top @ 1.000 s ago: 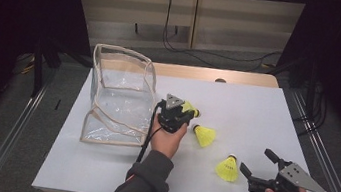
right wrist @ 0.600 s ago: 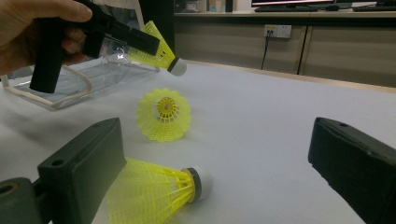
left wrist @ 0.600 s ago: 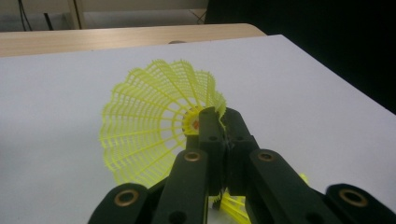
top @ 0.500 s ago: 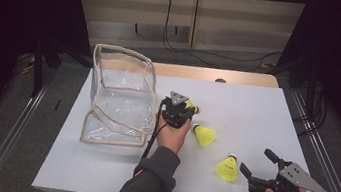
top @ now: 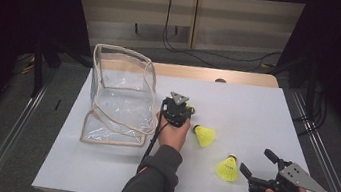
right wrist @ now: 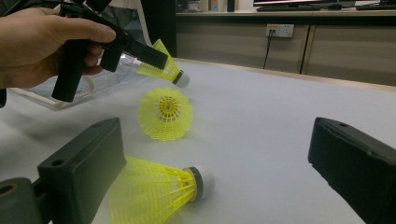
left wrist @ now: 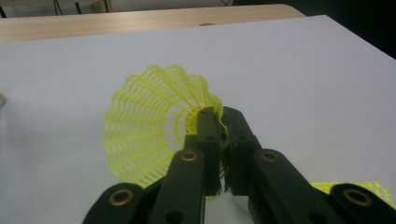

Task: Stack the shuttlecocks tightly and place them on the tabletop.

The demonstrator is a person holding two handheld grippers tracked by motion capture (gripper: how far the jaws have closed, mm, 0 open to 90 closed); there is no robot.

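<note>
Shuttlecock (left wrist: pixel 154 135), apparently unmarked, in left claw (left wrist: pixel 219 116)

Left hand-held gripper (top: pixel 183 109) is clamped tight, jaws nearly together, pointing away from the person, while the right hand-held gripper (top: pixel 258 165) rests low, jaws spread wide.

No text, label, brand, number or sign can be read in any of the views.
</note>
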